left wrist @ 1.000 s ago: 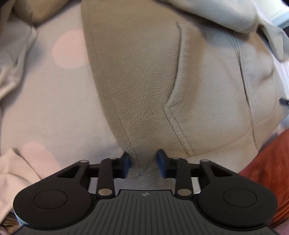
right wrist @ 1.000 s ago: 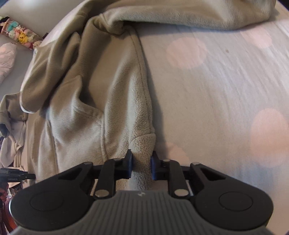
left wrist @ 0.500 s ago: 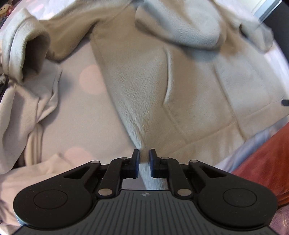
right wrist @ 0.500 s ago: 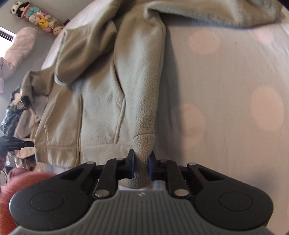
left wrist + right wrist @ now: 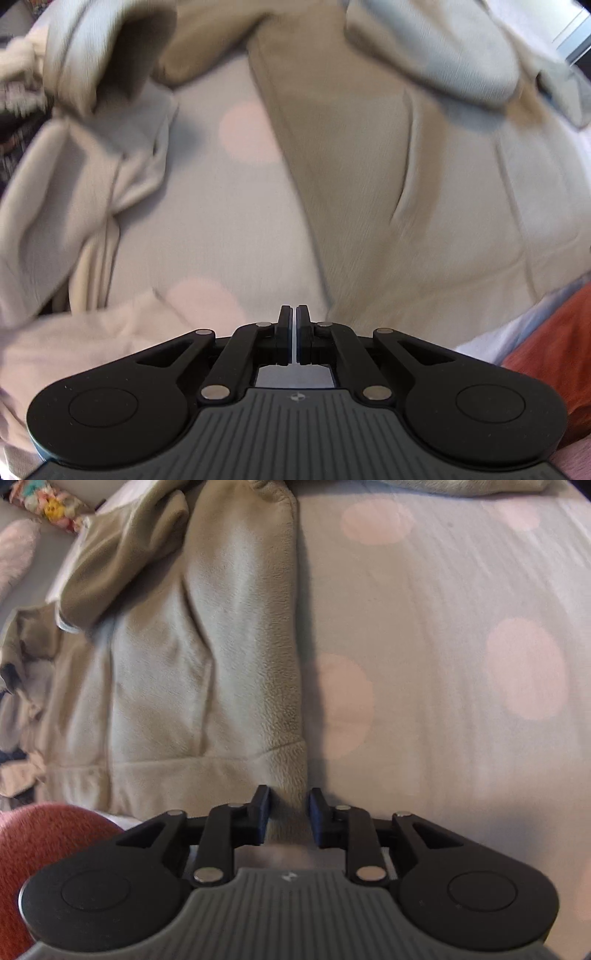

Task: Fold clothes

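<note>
Covering nearly everything in both views, a pale grey bedsheet (image 5: 443, 609) printed with large pink dots lies flat under a beige fleece jacket (image 5: 207, 664). The jacket is spread on the sheet with its long axis running away from both cameras: its banded hem (image 5: 177, 775) lies nearest the grippers and its body stretches toward the far side, where a sleeve (image 5: 443, 62) is folded across the upper part. In the right wrist view the jacket's straight side edge (image 5: 295, 646) runs from the hem corner directly away from the camera, and to the right of that edge the sheet is bare and open for a wide stretch. In the left wrist view the jacket's other side edge (image 5: 295, 177) slants away to the upper left, with a strip of bare sheet between it and a crumpled cream garment (image 5: 74, 206) heaped at the left; this view is blurred. An orange-red fabric (image 5: 554, 332) shows at the near right corner there, and again at the near left in the right wrist view. The right gripper (image 5: 289, 812) has its jaws parted around the hem corner, fleece between them but not pinched. The left gripper (image 5: 294, 332) is clenched with its jaws nearly touching and nothing between them, just beside the jacket's hem.
</note>
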The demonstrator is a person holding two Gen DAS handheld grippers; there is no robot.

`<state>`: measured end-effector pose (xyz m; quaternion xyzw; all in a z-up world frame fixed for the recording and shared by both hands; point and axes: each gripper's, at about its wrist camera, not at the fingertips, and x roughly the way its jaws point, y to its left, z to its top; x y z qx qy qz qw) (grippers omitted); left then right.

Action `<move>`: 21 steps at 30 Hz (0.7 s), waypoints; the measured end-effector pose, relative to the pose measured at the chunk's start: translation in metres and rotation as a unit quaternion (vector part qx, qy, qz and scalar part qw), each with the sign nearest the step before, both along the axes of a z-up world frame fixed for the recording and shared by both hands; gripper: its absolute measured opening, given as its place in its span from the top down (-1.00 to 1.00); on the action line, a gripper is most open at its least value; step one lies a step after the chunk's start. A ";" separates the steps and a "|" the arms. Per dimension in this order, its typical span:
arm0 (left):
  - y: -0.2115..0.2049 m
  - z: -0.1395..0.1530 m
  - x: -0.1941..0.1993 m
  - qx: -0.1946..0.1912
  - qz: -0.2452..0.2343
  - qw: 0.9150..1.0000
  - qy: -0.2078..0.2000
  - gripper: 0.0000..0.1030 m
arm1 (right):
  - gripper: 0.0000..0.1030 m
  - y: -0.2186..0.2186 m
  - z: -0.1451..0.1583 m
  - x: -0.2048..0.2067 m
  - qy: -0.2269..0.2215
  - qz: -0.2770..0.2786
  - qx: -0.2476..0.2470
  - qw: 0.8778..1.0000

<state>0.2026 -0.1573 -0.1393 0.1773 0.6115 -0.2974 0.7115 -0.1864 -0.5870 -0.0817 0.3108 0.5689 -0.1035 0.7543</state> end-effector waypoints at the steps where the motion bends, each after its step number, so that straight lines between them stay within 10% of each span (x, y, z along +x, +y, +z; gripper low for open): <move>1: -0.003 0.007 0.001 -0.017 -0.002 1.000 -0.002 0.86 | 0.42 -0.002 0.005 -0.002 0.005 0.000 -0.015 1.000; 3: -0.013 0.017 0.003 -0.047 -0.009 0.999 -0.009 0.57 | 0.42 -0.010 0.023 -0.006 -0.017 -0.009 -0.020 1.000; 11: -0.087 0.046 0.012 -0.141 -0.041 0.989 -0.024 0.43 | 0.26 -0.010 0.100 0.052 -0.132 0.018 -0.032 0.991; 21: -0.168 -0.006 0.008 -0.135 -0.122 0.983 -0.008 0.38 | 0.27 0.063 0.073 0.188 -0.144 0.153 -0.081 0.974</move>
